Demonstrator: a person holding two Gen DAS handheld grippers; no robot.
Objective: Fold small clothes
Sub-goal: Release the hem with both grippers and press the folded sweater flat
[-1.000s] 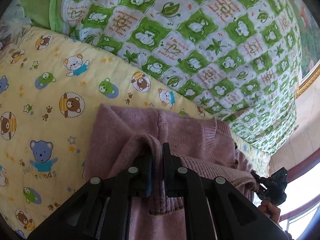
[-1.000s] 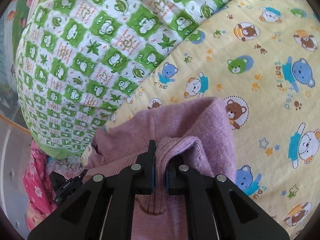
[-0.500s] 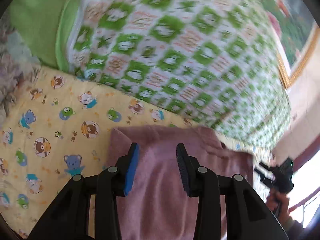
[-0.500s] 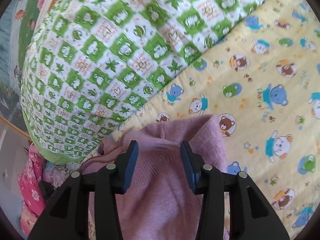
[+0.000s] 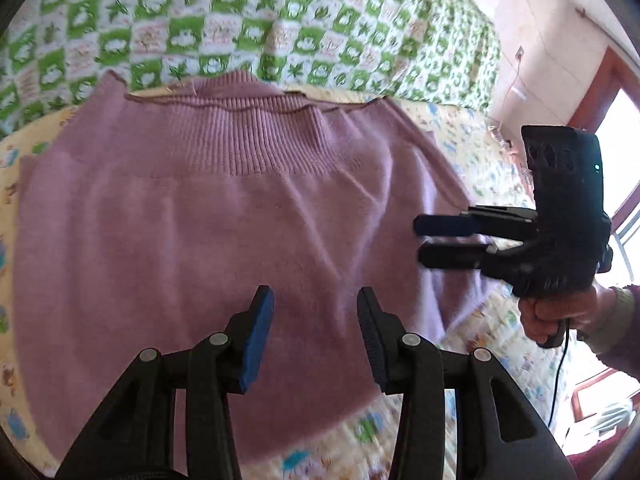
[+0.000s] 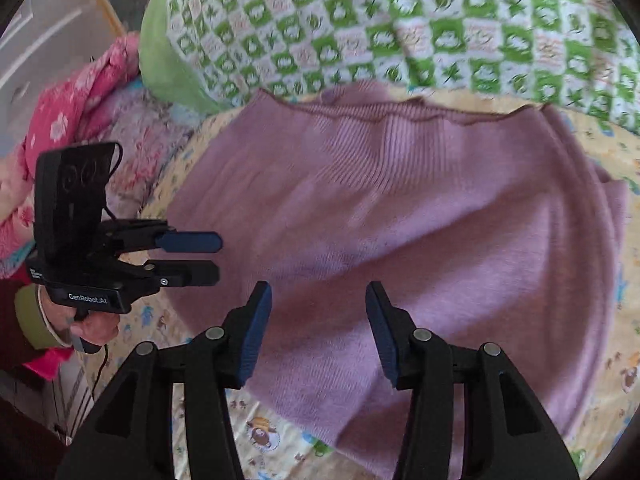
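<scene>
A mauve knitted sweater [image 5: 192,232] lies folded flat on the yellow bear-print sheet [image 5: 472,148], its ribbed hem toward the green quilt. It also shows in the right wrist view [image 6: 420,232]. My left gripper [image 5: 316,332] is open and empty, hovering over the sweater's near part. My right gripper [image 6: 320,328] is open and empty above the sweater too. In the left wrist view the right gripper [image 5: 418,240] sits at the sweater's right edge. In the right wrist view the left gripper [image 6: 218,258] sits at its left edge.
A green and white checked quilt [image 5: 280,20] is bunched behind the sweater, also in the right wrist view [image 6: 400,28]. Pink flowered bedding [image 6: 68,120] lies at the left. A wall and a window [image 5: 616,152] are at the right.
Both grippers let go of the sweater's fold, opened and pulled back. The sweater now lies flat, with more of it in view.
</scene>
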